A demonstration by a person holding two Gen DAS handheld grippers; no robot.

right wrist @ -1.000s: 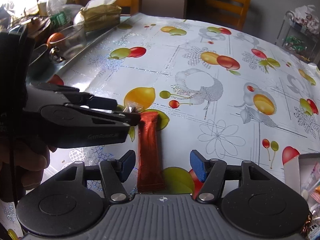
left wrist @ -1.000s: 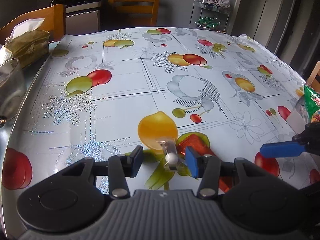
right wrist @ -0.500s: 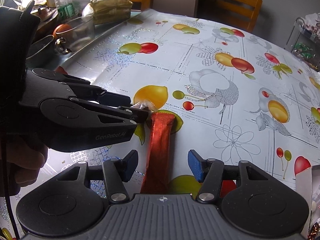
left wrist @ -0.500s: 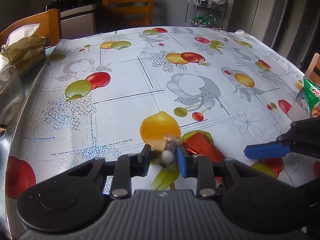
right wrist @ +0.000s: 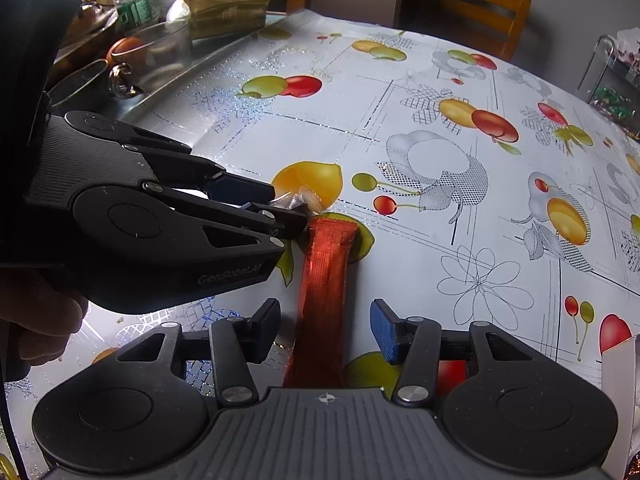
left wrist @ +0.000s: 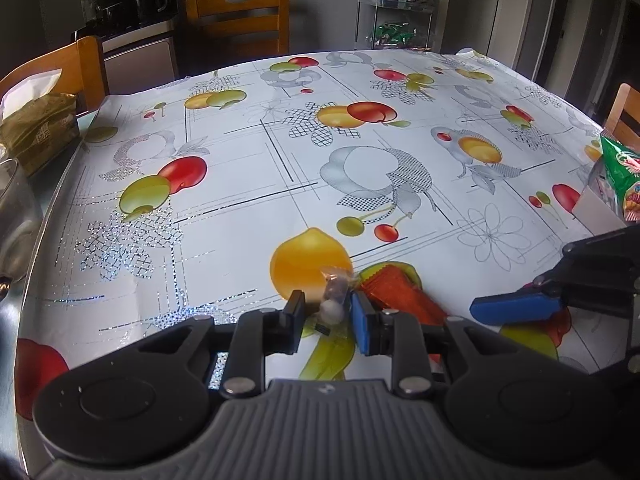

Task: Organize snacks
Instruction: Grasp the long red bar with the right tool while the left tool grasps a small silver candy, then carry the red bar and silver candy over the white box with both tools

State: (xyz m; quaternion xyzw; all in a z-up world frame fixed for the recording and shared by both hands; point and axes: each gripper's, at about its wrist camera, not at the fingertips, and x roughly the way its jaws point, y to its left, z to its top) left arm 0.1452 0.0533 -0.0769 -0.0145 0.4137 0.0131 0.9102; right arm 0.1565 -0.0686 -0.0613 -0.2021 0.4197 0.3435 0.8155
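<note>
A small clear-wrapped candy (left wrist: 334, 300) with a white and a brown piece sits between the fingers of my left gripper (left wrist: 326, 314), which is shut on it and holds it just above the fruit-print tablecloth. The candy also shows in the right wrist view (right wrist: 298, 202) at the left gripper's tip (right wrist: 276, 208). A long red foil snack stick (right wrist: 324, 300) lies on the table between the open fingers of my right gripper (right wrist: 324, 330). The stick's end shows in the left wrist view (left wrist: 400, 288), just right of the candy.
A white box (left wrist: 596, 206) holding a green snack bag (left wrist: 624, 176) stands at the table's right edge. A tissue pack (left wrist: 38, 128) and a glass (left wrist: 16, 220) sit at the left. Wooden chairs (left wrist: 240, 20) and a wire rack (left wrist: 394, 20) stand beyond the table.
My left gripper has closed from wide open onto the small candy and lifted it slightly. My right gripper has stayed open over the red stick and moved a little forward along it.
</note>
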